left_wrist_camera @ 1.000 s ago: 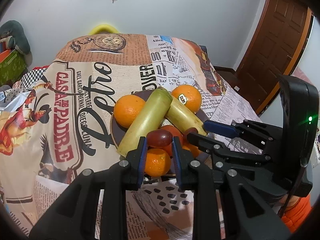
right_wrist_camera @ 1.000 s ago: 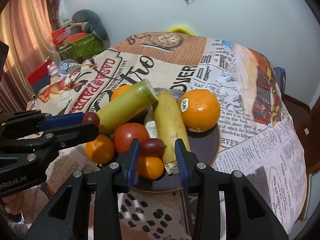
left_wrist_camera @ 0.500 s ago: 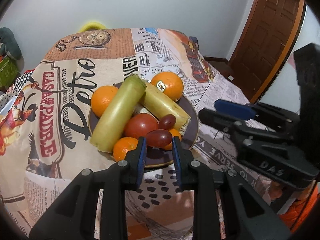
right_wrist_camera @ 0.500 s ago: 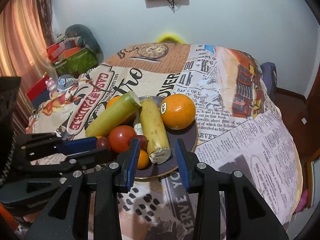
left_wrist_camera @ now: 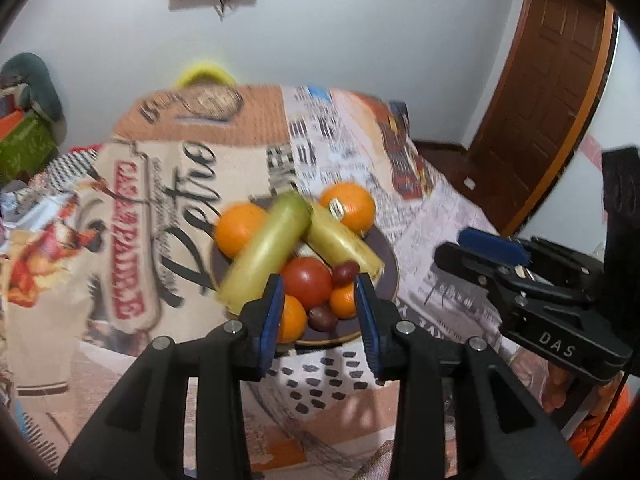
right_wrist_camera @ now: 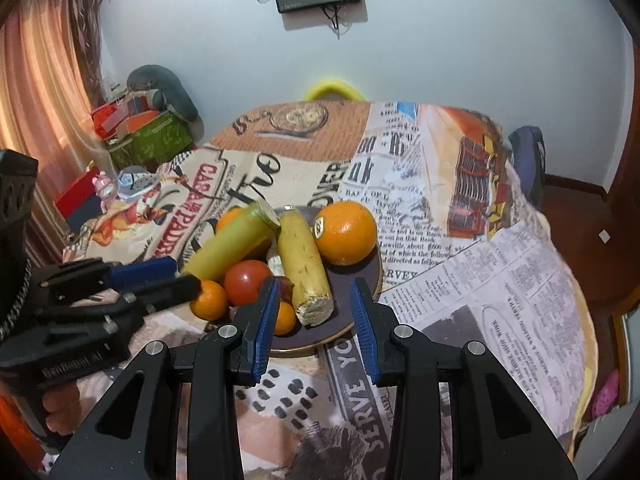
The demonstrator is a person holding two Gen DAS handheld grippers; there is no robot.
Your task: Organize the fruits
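Observation:
A dark plate (left_wrist_camera: 384,280) (right_wrist_camera: 360,304) on the table holds two big oranges (left_wrist_camera: 348,208) (right_wrist_camera: 346,232), two yellow-green banana pieces (left_wrist_camera: 264,252) (right_wrist_camera: 304,264), a red tomato (left_wrist_camera: 306,282) (right_wrist_camera: 248,282), small mandarins (left_wrist_camera: 292,324) (right_wrist_camera: 208,300) and dark grapes (left_wrist_camera: 322,317). My left gripper (left_wrist_camera: 318,320) is open and empty, just in front of the plate's near rim. My right gripper (right_wrist_camera: 314,322) is open and empty, at the plate's near edge. Each gripper shows in the other's view (left_wrist_camera: 516,268) (right_wrist_camera: 132,280).
The table wears a printed newspaper-style cloth (right_wrist_camera: 480,264). A yellow chair back (right_wrist_camera: 334,88) stands behind the table. Boxes and clutter (right_wrist_camera: 148,136) sit at the left by a curtain. A wooden door (left_wrist_camera: 552,100) is at the right.
My left gripper let go of the grape it held; the grape now lies on the plate and the jaws are open. Both grippers have drawn back from the plate.

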